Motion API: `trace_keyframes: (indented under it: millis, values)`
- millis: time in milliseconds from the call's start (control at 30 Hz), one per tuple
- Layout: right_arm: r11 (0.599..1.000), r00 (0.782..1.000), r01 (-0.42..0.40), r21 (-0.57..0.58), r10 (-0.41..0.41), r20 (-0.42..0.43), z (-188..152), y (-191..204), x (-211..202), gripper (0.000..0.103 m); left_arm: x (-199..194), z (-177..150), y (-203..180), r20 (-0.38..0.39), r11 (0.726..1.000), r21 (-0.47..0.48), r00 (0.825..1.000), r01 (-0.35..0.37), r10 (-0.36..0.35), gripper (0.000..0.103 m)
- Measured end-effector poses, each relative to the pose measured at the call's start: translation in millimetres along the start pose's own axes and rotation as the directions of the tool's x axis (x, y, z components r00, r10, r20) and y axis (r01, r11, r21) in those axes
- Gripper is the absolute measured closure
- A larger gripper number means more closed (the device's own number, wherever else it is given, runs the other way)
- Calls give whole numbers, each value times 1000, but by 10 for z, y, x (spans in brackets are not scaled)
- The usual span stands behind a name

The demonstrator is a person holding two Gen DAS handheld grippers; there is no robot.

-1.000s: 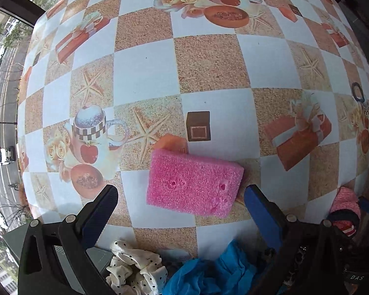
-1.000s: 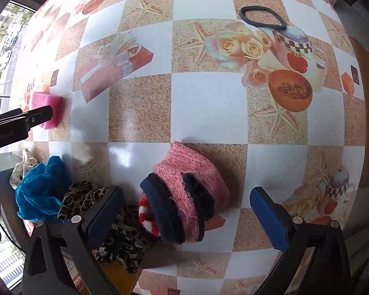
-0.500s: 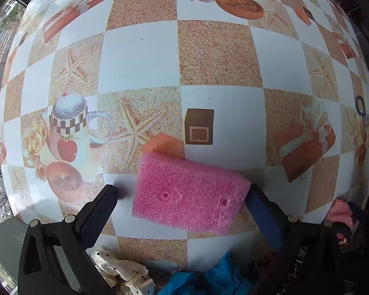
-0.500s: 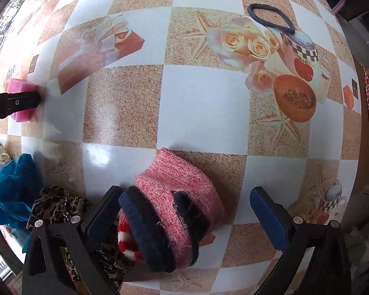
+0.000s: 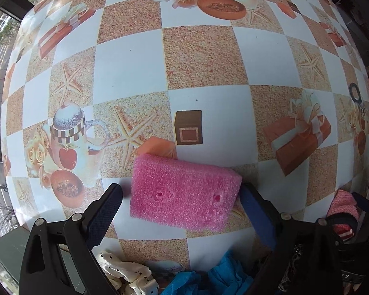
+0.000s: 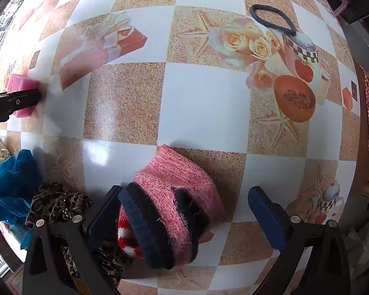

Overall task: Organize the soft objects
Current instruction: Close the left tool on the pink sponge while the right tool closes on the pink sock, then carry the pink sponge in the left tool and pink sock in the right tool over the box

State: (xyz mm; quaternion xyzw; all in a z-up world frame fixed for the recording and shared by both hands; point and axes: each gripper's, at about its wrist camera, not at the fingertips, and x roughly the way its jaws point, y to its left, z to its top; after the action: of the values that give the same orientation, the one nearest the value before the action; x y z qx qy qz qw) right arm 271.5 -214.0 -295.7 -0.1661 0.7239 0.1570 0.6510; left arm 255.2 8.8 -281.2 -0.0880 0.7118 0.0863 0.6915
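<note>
The pink sponge (image 5: 184, 194) lies flat on the table between the fingers of my left tongs (image 5: 182, 209), its long side running from one pad to the other. The right pad sits at the sponge's end, possibly touching; the left pad stands a little clear. These jaws are closing, wide apart, not clamped on it. Under my right tongs (image 6: 184, 211) sits the pink knit slipper (image 6: 174, 201) with its dark blue cuff, a red-and-white striped piece tucked beneath it. The left pad is right at the cuff, the right pad well apart from the slipper; these jaws are closing too, gripping nothing.

Behind my left tongs, toward me, lie a cream polka-dot cloth (image 5: 125, 275) and a crumpled blue cloth (image 5: 209, 280). Left of my right tongs a leopard-print cloth (image 6: 59, 201) bunches beside the blue one. Far ahead of the right tongs a dark hair band (image 6: 273, 19) rests alone. Nothing blocks either pair.

The tablecloth (image 5: 201, 56) is glossy, chequered white and sandy, printed with starfish, roses, mugs and gift boxes. A street shows through a window at the left.
</note>
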Motion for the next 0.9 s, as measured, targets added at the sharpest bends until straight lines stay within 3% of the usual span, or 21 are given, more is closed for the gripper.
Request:
trace_keyframes:
  millis: [67,133,200,433,900]
  values:
    - [1000,1000,2,-8,-2,18,-41,10,-60,18,-69,-21,-58,20,1000,28,1000,1,-1,29]
    - [1000,999,4,-26,-3,41,-75,16,-127,46,-94,-24,-121,25,997,60,999,-40,39,29]
    - [999,998,-12,-39,15,58,-100,5,-177,62,-119,-38,-139,35,997,67,998,-47,45,29]
    - [991,988,-127,31,124,87,-230,-161,-330,65,-446,-201,-56,95,999,41,995,-27,23,29]
    - [984,977,-174,43,167,131,-537,-63,-742,65,-999,-768,-21,191,998,69,981,13,-26,29]
